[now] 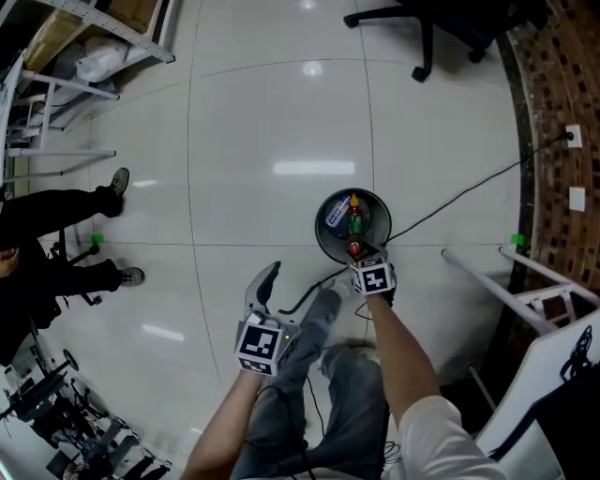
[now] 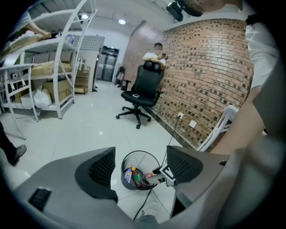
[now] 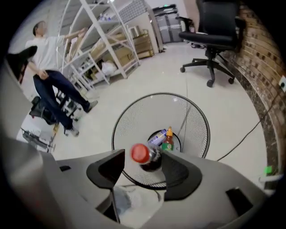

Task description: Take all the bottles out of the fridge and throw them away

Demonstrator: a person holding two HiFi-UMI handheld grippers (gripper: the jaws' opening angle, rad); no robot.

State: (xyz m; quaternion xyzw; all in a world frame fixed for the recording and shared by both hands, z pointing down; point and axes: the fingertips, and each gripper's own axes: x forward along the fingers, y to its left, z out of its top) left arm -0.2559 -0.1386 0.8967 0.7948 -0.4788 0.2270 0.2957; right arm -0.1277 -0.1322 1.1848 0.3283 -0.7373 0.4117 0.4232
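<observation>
A black wire bin [image 1: 322,236] stands on the white floor, holding a blue-labelled bottle [image 1: 337,214] and an orange-capped green bottle [image 1: 355,221]. My right gripper [image 1: 361,255] points down over the bin's near rim. In the right gripper view a dark bottle with a red cap [image 3: 141,154] is blurred between the jaws of that gripper [image 3: 140,172], against the right jaw and with a gap to the left jaw. My left gripper [image 1: 265,286] hangs beside it, open and empty. It [image 2: 138,167] looks at the bin [image 2: 141,153] from the side.
A black cable [image 1: 450,202] runs from the bin area to a socket on the brick wall [image 1: 553,84]. A white frame [image 1: 506,291] stands at right, an office chair [image 1: 441,23] beyond the bin, shelving [image 1: 56,66] at far left. A person's legs [image 1: 66,234] are at left.
</observation>
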